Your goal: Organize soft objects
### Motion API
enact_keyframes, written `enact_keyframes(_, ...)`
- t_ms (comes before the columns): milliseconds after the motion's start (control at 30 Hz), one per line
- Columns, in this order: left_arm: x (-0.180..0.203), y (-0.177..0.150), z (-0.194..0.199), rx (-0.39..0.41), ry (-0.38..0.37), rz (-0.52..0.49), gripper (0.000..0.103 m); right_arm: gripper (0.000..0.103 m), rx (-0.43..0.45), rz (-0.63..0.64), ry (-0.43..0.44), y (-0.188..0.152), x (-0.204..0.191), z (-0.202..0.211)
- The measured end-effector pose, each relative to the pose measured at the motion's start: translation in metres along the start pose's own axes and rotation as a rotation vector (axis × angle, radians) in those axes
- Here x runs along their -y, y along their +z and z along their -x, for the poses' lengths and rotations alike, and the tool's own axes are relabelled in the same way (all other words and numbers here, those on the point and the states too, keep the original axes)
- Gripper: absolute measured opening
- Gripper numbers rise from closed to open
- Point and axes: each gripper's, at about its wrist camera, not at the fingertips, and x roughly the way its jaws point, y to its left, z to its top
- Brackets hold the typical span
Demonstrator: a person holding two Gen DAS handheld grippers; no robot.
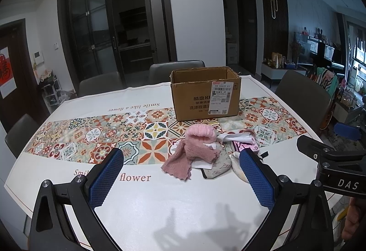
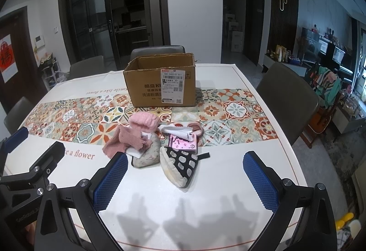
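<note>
Left tool (image 1: 180, 179) and right tool (image 2: 185, 179), fingers spread apart and empty, hover over the counter (image 2: 228, 182). Ahead lies the soft pile: pink fleece (image 2: 128, 138) (light, limp; pinch a bunched fold), before the open box (image 2: 160, 84).

Soft pile (image 2: 157, 143) before the box (image 2: 160, 81) (on the table (image 2: 228, 182))

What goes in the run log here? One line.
left gripper open | right gripper open | soft pile untouched | cardboard box behind pile
</note>
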Motion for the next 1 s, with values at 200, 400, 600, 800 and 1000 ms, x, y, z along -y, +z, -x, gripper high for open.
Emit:
enact_keyframes(200,-0.0001,0.0,0.0,0.0,0.001,0.0,0.103,0.102,0.001,0.001,0.001,0.0016,0.0009,-0.0005)
enact_keyframes(400,-0.0008,-0.0001,-0.0007,0.0,0.001,-0.001,0.103,0.102,0.0,0.002,0.0,0.0012,0.0011,-0.0009)
enact_keyframes(600,-0.0008,-0.0001,-0.0008,0.0,0.001,-0.001,0.103,0.102,0.001,0.002,-0.001,0.0017,0.0017,-0.0013)
enact_keyframes(800,-0.0004,0.0,-0.0005,0.001,0.002,-0.001,0.103,0.102,0.005,0.004,-0.003,0.0075,0.0035,-0.0005)
enact_keyframes(1000,-0.0006,0.0003,-0.0006,0.0,0.003,-0.001,0.103,0.102,0.006,0.004,-0.003,0.0067,0.0034,-0.0007)
